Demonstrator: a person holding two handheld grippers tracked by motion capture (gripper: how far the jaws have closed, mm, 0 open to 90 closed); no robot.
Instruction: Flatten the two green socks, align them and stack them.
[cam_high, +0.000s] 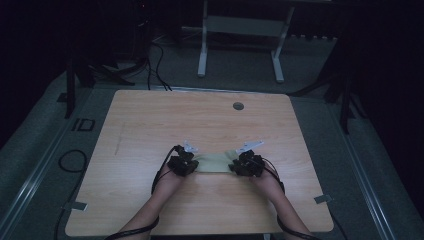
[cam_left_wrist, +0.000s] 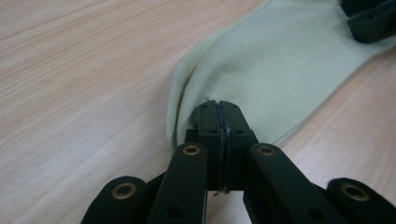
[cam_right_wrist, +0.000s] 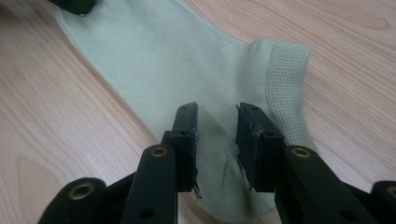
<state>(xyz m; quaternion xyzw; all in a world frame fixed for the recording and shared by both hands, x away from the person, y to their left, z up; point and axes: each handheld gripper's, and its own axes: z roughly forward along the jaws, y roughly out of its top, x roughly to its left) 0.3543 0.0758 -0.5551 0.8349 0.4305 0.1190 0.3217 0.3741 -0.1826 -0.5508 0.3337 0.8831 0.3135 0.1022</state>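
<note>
A pale green sock (cam_high: 212, 162) lies flat on the wooden table (cam_high: 200, 125), stretched between my two grippers. My left gripper (cam_high: 192, 165) is at its left end; in the left gripper view the jaws (cam_left_wrist: 218, 109) are pressed together on a raised fold of the sock (cam_left_wrist: 280, 60). My right gripper (cam_high: 232, 166) is at the right end. In the right gripper view its jaws (cam_right_wrist: 217, 126) stand apart over the sock (cam_right_wrist: 154, 51), a little puckered fabric between them, beside the ribbed cuff (cam_right_wrist: 287, 70).
A round grey grommet (cam_high: 238, 106) sits near the table's far edge. Beyond the table stands a white desk frame (cam_high: 240, 45) on grey carpet. Cables (cam_high: 72, 160) loop on the floor at the left. The room around is dark.
</note>
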